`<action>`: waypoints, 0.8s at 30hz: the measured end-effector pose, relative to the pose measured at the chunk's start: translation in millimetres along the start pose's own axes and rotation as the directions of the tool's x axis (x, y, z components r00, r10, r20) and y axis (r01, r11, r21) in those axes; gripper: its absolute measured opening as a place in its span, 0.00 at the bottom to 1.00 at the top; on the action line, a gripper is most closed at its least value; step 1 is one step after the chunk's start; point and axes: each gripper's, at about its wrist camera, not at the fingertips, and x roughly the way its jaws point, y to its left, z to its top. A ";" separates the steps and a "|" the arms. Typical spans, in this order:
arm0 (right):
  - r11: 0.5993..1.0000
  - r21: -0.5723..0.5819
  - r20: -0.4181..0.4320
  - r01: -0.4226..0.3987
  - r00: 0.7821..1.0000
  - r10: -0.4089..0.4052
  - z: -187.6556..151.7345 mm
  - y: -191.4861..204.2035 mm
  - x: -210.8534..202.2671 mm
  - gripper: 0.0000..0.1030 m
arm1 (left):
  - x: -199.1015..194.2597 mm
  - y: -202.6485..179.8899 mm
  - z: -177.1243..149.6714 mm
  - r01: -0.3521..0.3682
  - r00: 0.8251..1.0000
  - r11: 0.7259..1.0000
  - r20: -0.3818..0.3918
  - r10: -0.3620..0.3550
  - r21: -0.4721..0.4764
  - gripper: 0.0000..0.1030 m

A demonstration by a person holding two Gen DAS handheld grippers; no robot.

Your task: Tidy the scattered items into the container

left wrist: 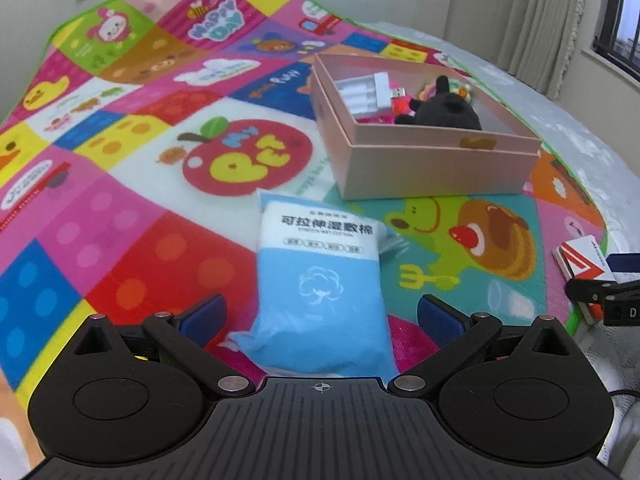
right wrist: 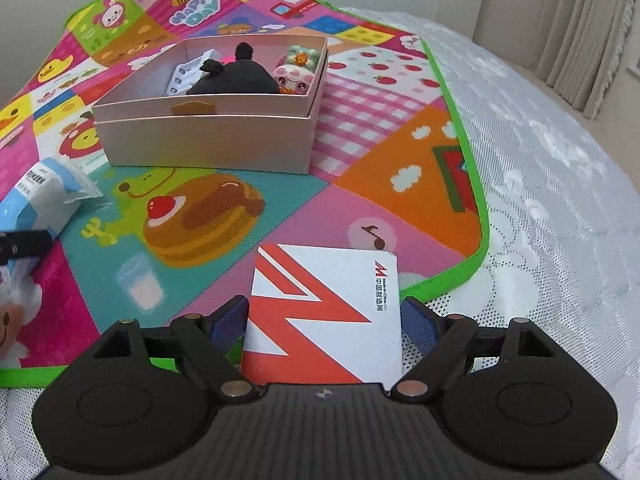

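Left wrist view has the left hand-held gripper [left wrist: 319, 316] spread wide around the soft blue-and-white plastic pack of cotton pads [left wrist: 320, 280], low in the middle of the frame on the colourful cartoon play mat [left wrist: 120, 220]. The pads don't look like they're touching it. That pack is probably light and squishy, a bit slippery too, so pinching across its middle seems safest.

Right wrist view: the right hand-held gripper [right wrist: 324, 318] straddles the flat white-and-red cardboard box [right wrist: 324, 316] at bottom centre, jaws partly open, hugging its sides, though whether they actually grip is hard to say. It looks stiff and light, so its long edges should be fine to squeeze.

The pink cardboard container [left wrist: 432, 168], upper right, already holds a black plush toy [left wrist: 444, 110], a white plastic tray [left wrist: 368, 94] and some small bits.
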 end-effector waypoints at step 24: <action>1.000 -0.005 -0.047 -0.003 0.999 0.002 4.4 11.7 -12.7 0.50 | -18.6 -24.0 -6.4 -0.059 0.992 0.989 0.116 0.043 0.137 0.58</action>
